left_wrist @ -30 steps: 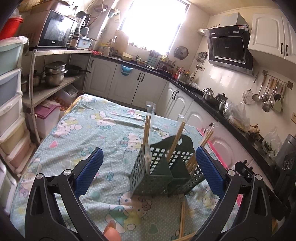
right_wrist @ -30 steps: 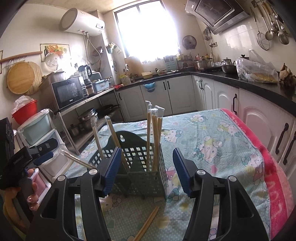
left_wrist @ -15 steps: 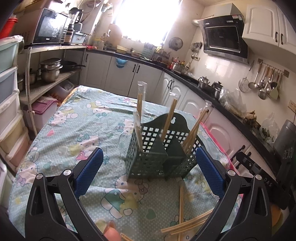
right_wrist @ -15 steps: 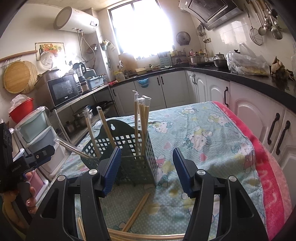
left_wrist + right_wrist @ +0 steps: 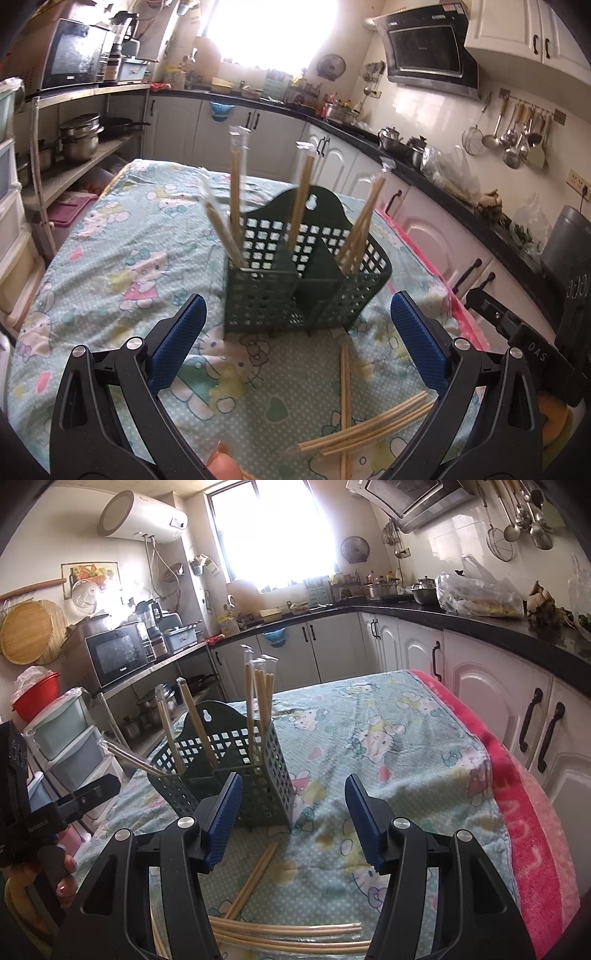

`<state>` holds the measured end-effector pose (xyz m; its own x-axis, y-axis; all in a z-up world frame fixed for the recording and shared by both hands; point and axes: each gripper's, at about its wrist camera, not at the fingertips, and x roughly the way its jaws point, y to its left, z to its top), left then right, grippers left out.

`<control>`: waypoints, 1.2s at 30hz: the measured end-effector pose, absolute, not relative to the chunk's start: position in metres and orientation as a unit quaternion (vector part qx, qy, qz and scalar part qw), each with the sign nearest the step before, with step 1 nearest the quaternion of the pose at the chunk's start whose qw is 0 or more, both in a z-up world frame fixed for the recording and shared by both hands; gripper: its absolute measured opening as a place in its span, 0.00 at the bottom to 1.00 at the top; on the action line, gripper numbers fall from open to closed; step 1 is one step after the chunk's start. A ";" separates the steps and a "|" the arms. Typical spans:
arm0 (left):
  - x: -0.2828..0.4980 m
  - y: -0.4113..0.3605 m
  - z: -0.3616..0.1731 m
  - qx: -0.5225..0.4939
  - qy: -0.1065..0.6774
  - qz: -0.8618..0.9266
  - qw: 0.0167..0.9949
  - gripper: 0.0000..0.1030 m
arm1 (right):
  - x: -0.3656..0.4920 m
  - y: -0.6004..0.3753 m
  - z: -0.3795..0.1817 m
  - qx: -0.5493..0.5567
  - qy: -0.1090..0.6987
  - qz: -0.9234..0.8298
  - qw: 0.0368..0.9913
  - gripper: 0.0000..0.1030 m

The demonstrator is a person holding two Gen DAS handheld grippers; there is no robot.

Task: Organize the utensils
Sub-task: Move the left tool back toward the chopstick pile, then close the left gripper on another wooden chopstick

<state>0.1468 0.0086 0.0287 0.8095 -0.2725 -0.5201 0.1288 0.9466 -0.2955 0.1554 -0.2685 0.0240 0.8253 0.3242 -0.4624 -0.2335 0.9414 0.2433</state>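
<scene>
Chopsticks (image 5: 364,432) lie loose low in frame; both tools, left tool (image 5: 295,345) and right tool (image 5: 291,825), gape empty. Best pinch one pair mid-length, then drop upright into green caddy (image 5: 295,280).

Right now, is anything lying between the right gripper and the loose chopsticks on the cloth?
Nothing visible. The right gripper is open and empty, and the loose chopsticks lie bare on the cloth just below it. The green basket stands farther back, beyond them, not across that path.
</scene>
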 end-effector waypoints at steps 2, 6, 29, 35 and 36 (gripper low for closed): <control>0.147 0.003 0.026 -0.120 0.293 -0.110 0.942 0.90 | 0.154 -0.271 0.023 0.089 0.258 0.144 0.951 0.54; 0.146 -0.008 0.021 -0.112 0.301 -0.119 0.940 0.90 | 0.150 -0.276 0.019 0.089 0.263 0.139 0.951 0.54; 0.168 -0.052 -0.022 -0.081 0.370 -0.142 0.915 0.87 | 0.130 -0.306 -0.031 0.087 0.333 0.110 0.932 0.54; 0.177 -0.062 -0.035 -0.074 0.394 -0.147 0.904 0.77 | 0.124 -0.309 -0.047 0.087 0.356 0.110 0.924 0.53; 0.179 -0.064 -0.037 -0.071 0.398 -0.149 0.903 0.75 | 0.124 -0.309 -0.049 0.087 0.359 0.111 0.922 0.51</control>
<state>0.1786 -0.0638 -0.0367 0.6396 -0.3247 -0.6967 0.2116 0.9458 -0.2465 0.1239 -0.3087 -0.0487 0.7169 0.2678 -0.6437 -0.1420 0.9600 0.2412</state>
